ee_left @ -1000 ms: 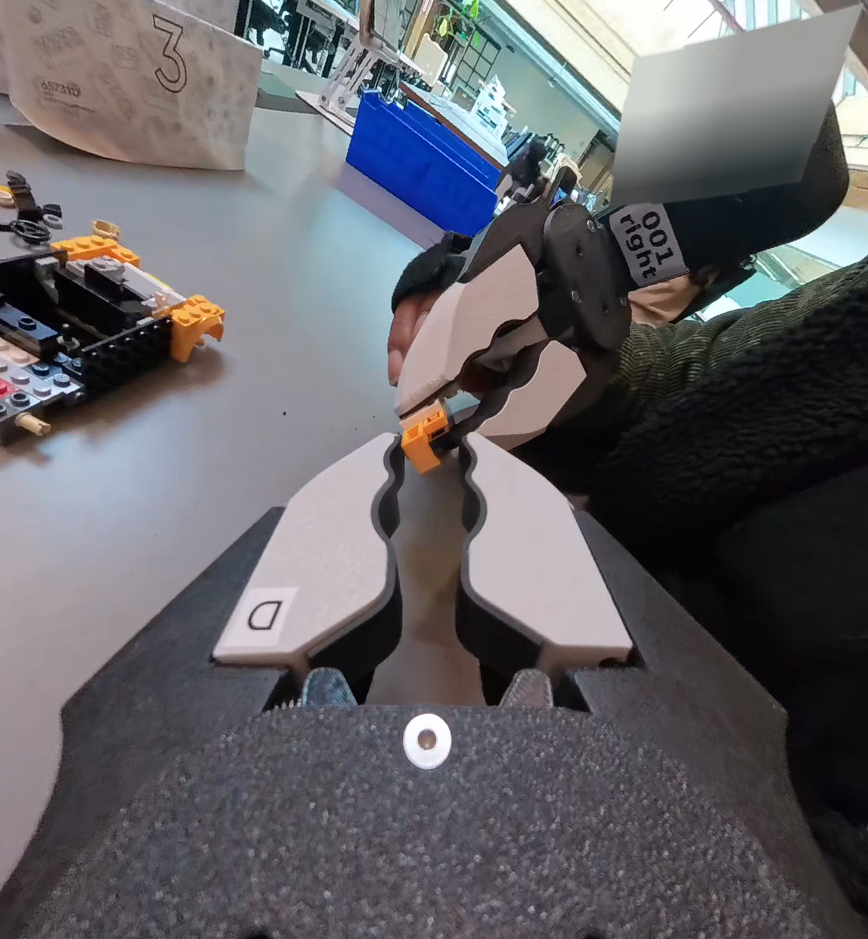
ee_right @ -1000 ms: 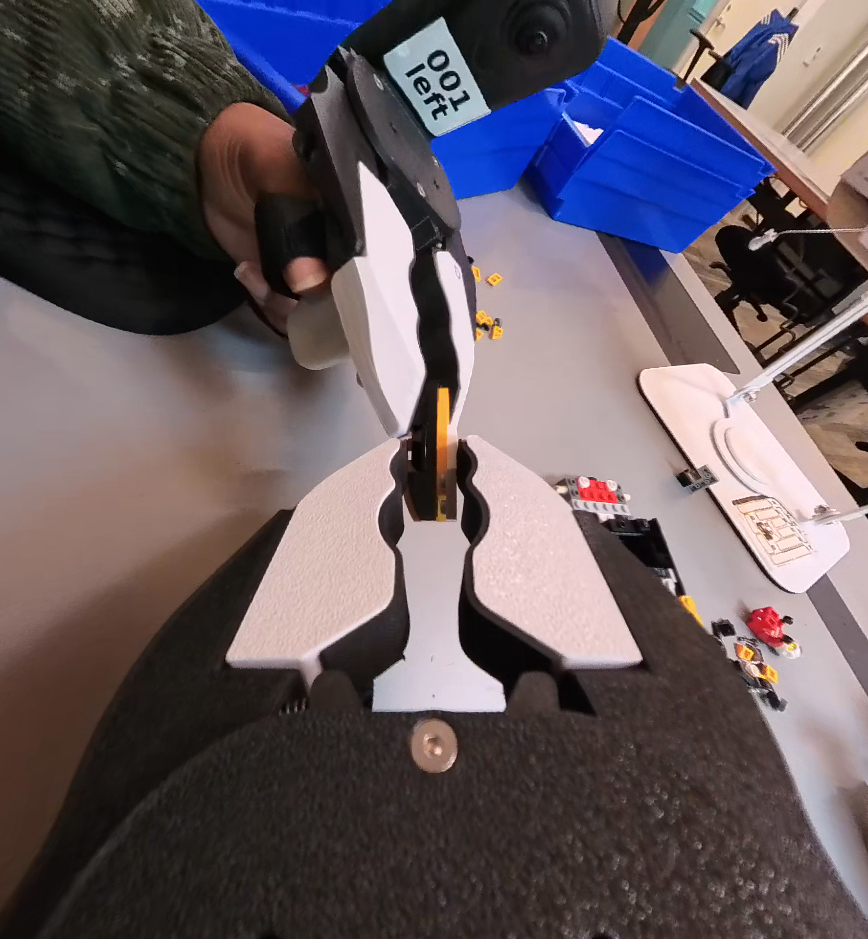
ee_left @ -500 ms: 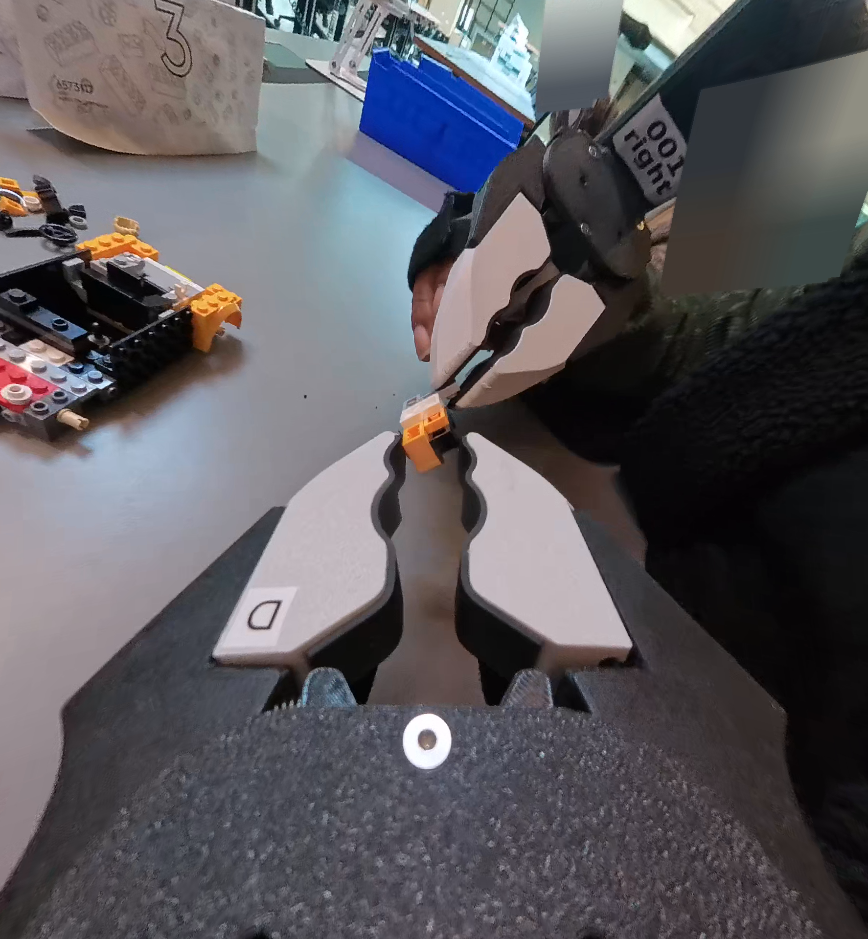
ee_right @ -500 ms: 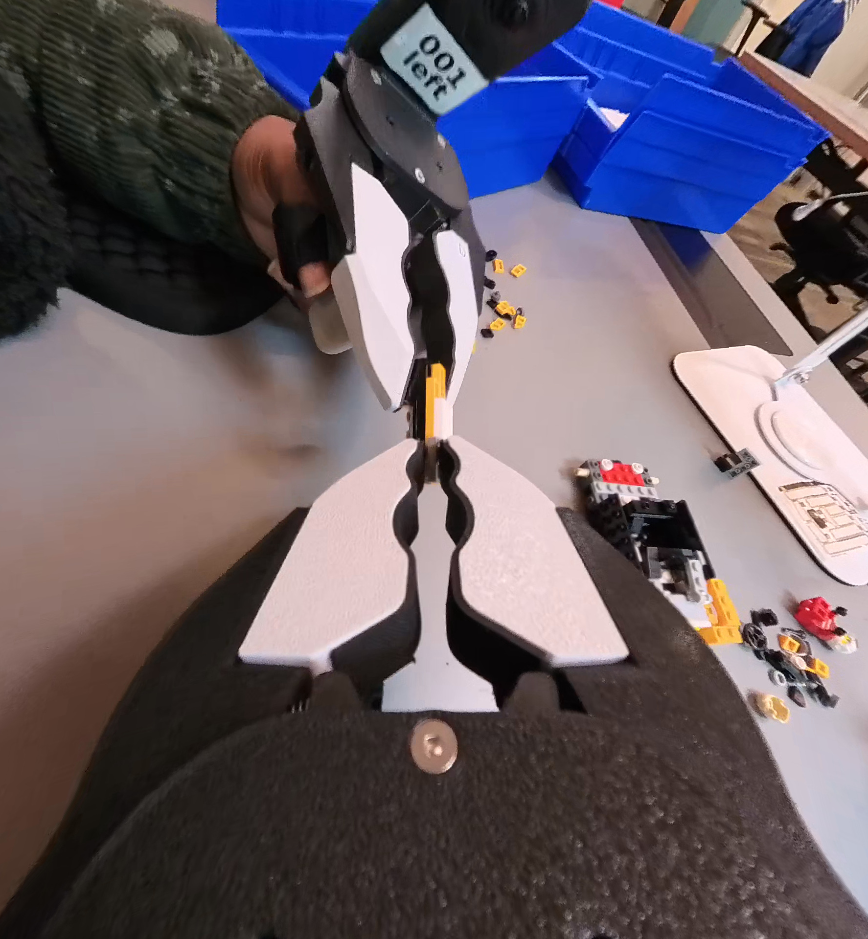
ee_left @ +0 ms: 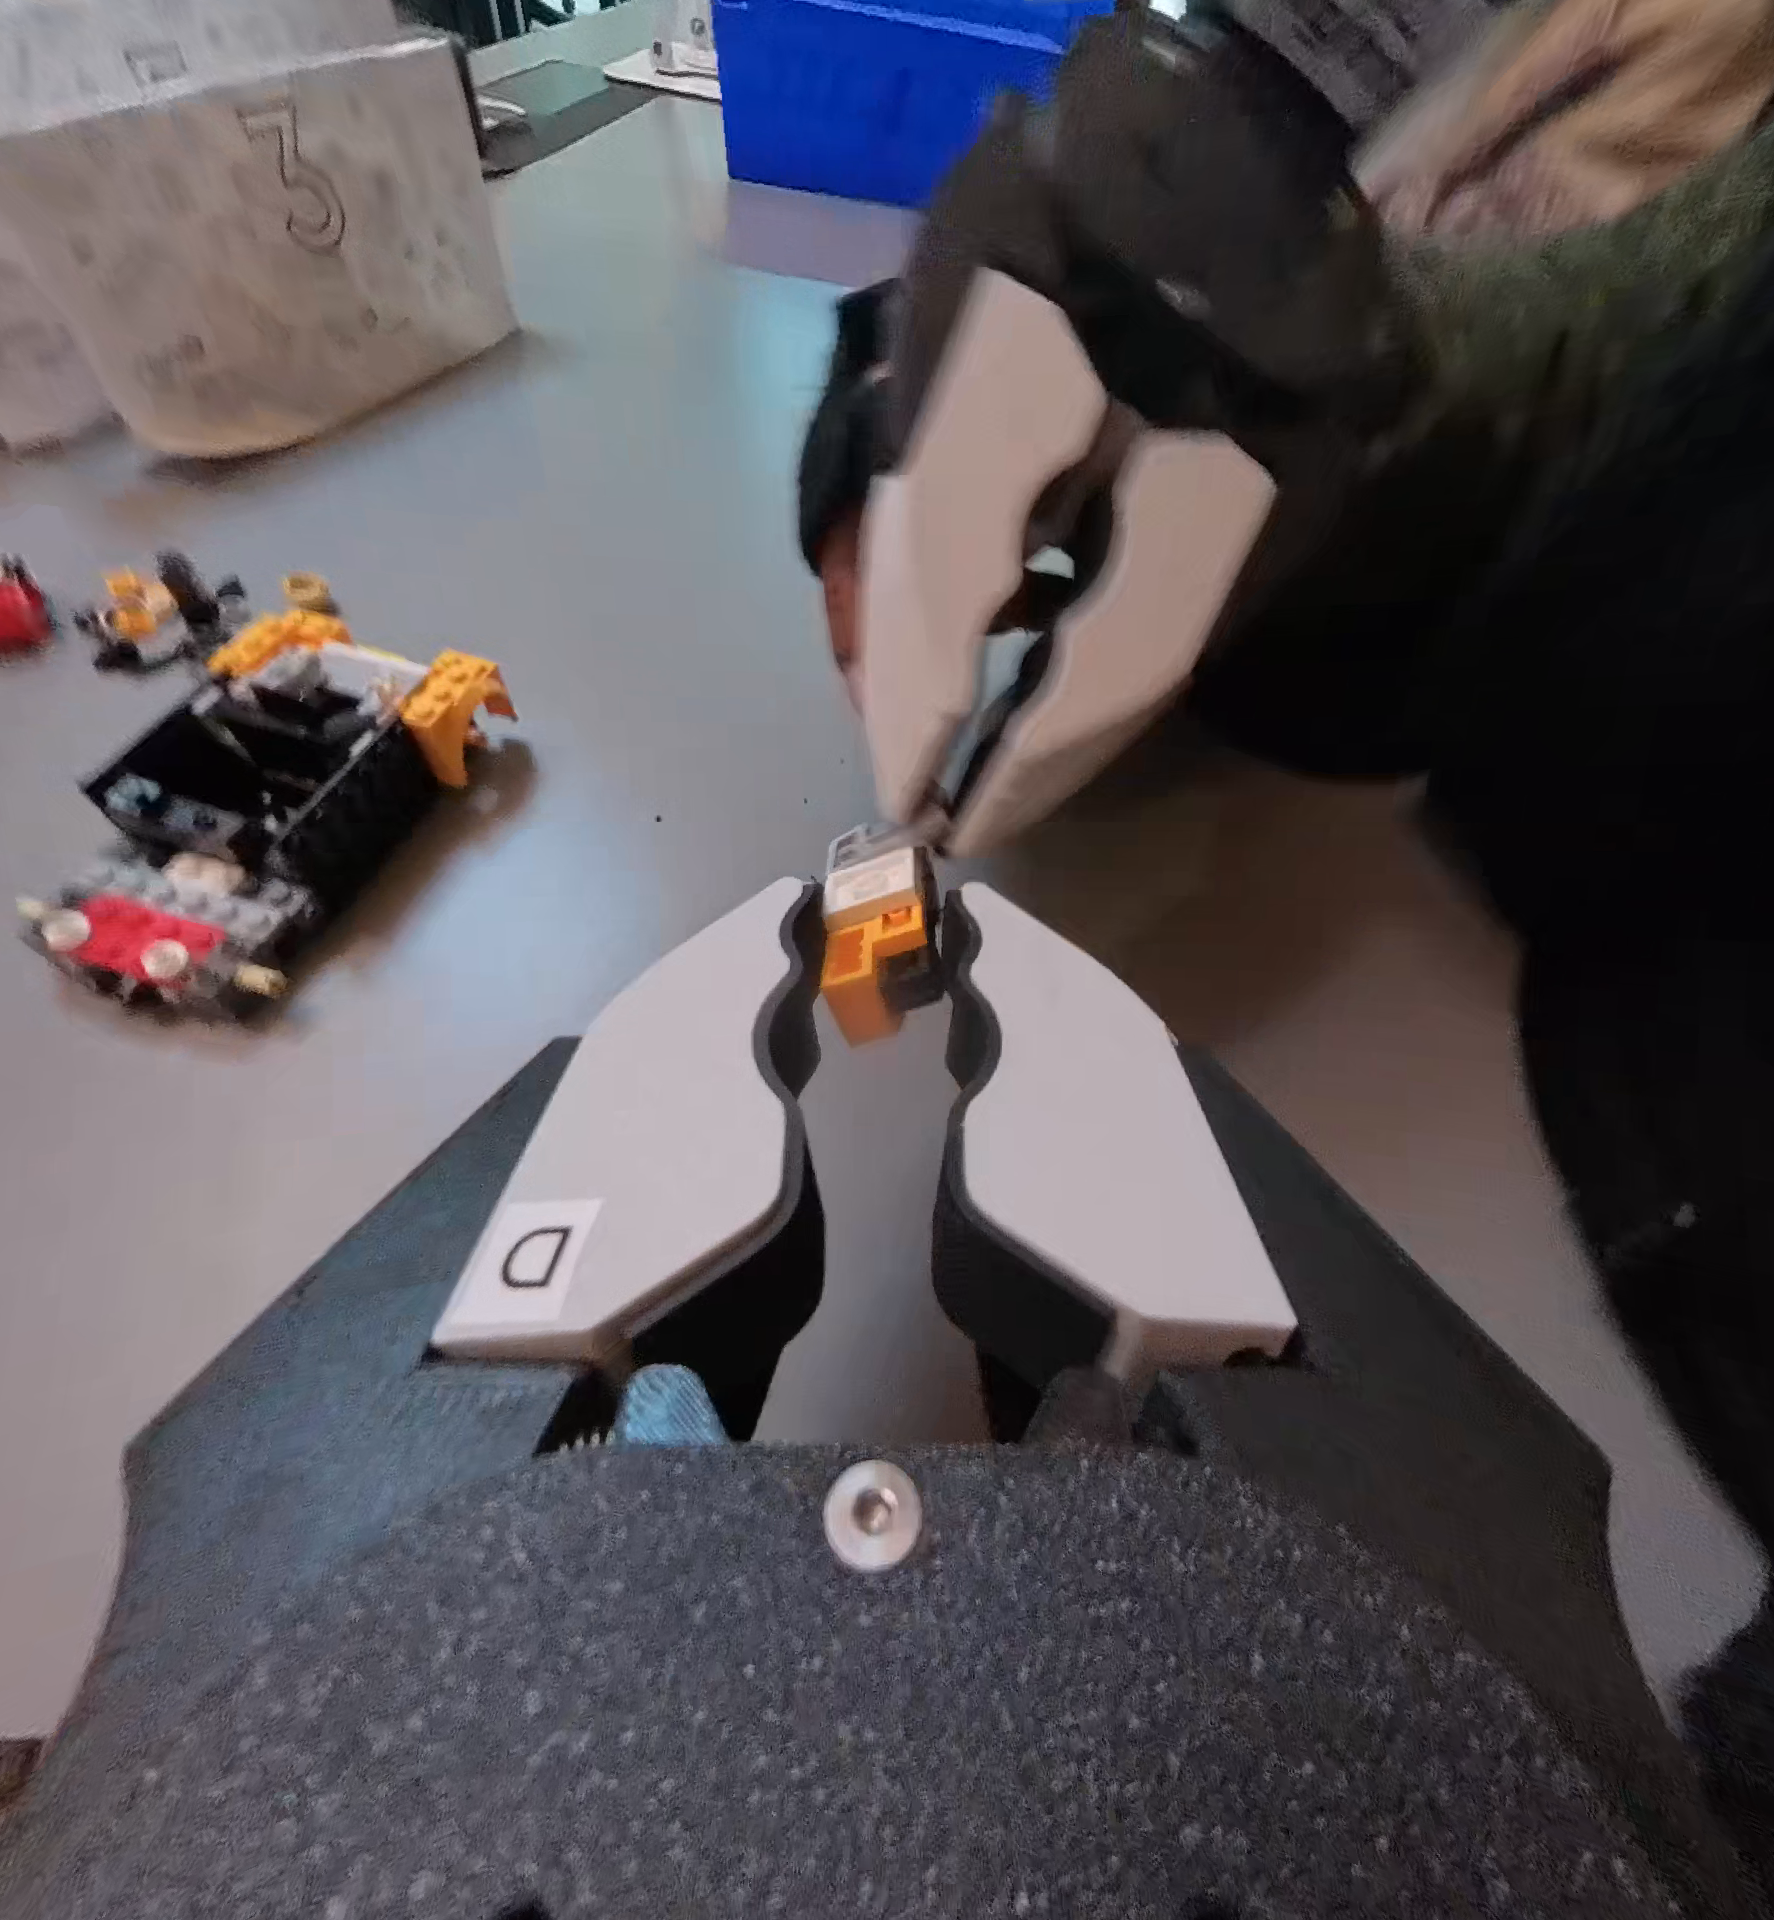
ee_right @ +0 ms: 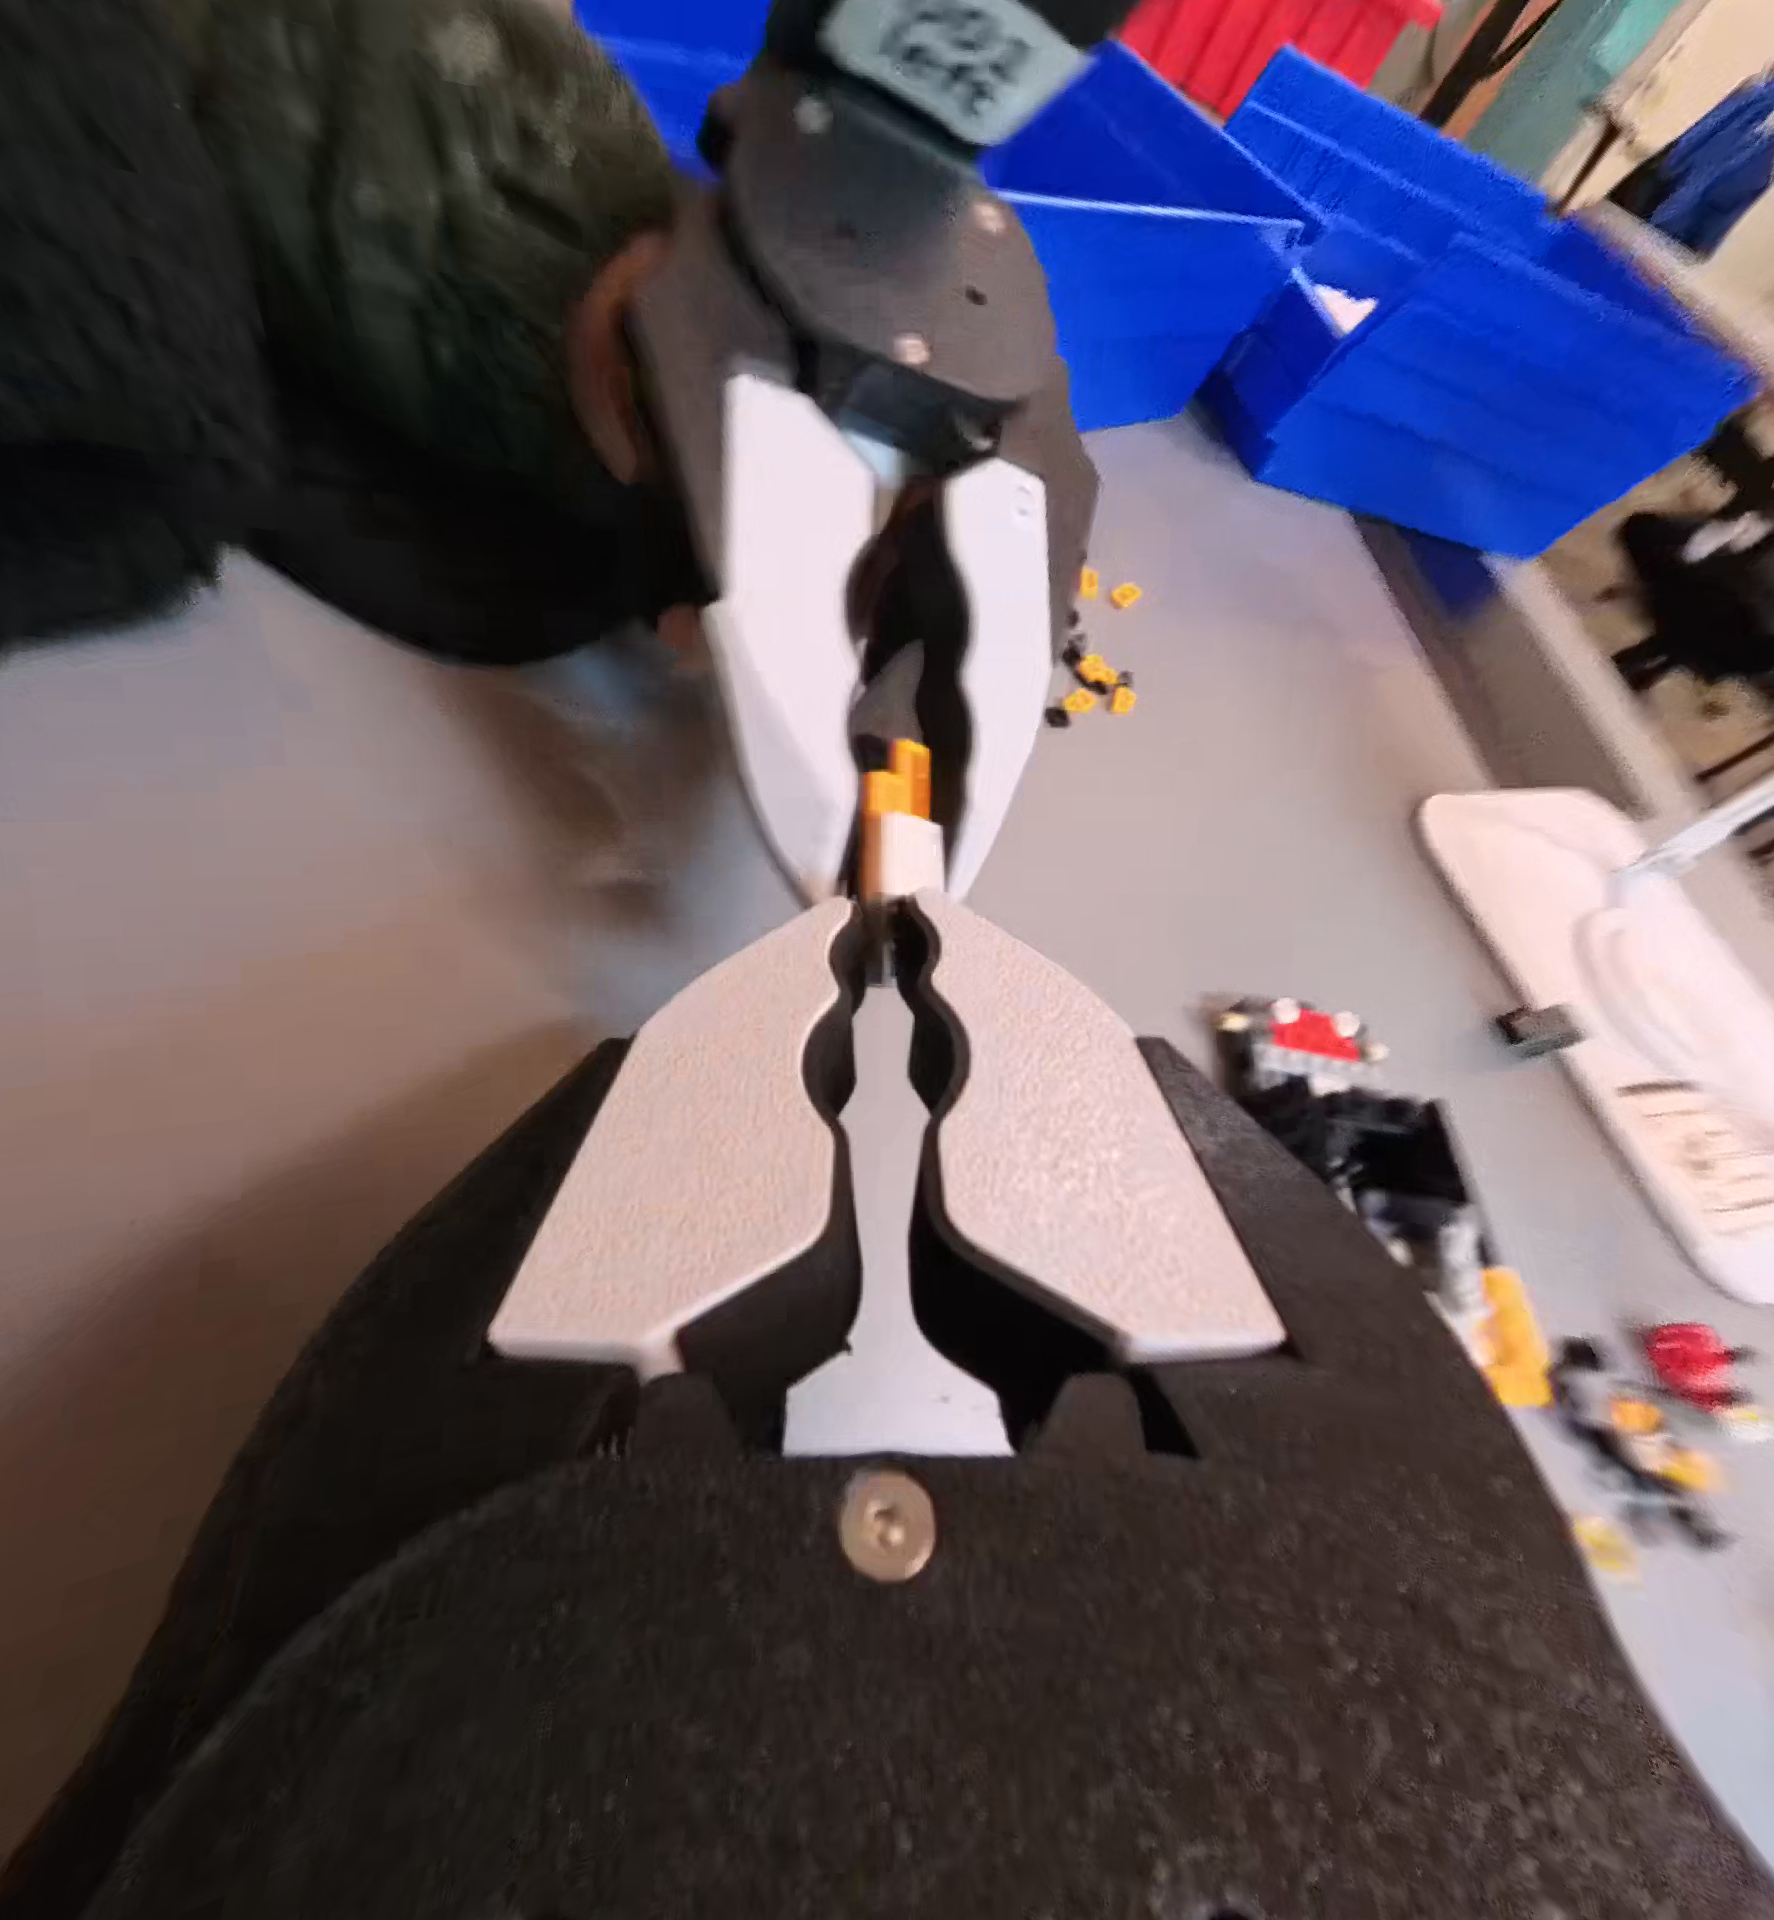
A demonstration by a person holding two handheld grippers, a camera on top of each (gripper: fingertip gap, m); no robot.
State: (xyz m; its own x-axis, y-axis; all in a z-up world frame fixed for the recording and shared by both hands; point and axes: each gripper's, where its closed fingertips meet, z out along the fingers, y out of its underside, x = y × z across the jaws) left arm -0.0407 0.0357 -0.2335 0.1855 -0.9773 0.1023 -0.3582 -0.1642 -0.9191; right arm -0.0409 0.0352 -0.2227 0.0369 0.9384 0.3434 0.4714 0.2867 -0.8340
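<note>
Orange-and-white brick sub-assembly (ee_left: 878, 951) sits clamped between the left gripper (ee_left: 878, 935) fingertips, both black pads pressing its sides: an orange body, a black piece on its right flank and a white tile on the far end. In the right wrist view the same cluster (ee_right: 898, 831) shows at twelve o'clock, gripped by the far gripper. The right gripper (ee_right: 883, 940) has its jaws nearly shut on a thin dark-grey piece (ee_right: 885, 951), small and blurred, whose kind I cannot make out; its tips meet the white end of the cluster. From the left wrist view this gripper (ee_left: 930, 821) reaches in from one o'clock, its tips touching the top of the white tile.

No goal is stated, so only the layout can be judged: the two grippers meet at the small cluster above the grey table (ee_left: 602, 436), and whether the thin piece is seated or loose I cannot tell.

Outward, a partly built black, orange and red brick model (ee_left: 270, 810) lies at ten o'clock in the left view, well apart from the grippers, with loose small parts (ee_left: 135, 613) beyond it. White paper bags (ee_left: 239, 239) stand at eleven o'clock. In the right view, small yellow bricks (ee_right: 1096, 675) lie at one o'clock, blue bins (ee_right: 1434, 343) behind them, and a white lamp base (ee_right: 1641, 1039) at three o'clock.
</note>
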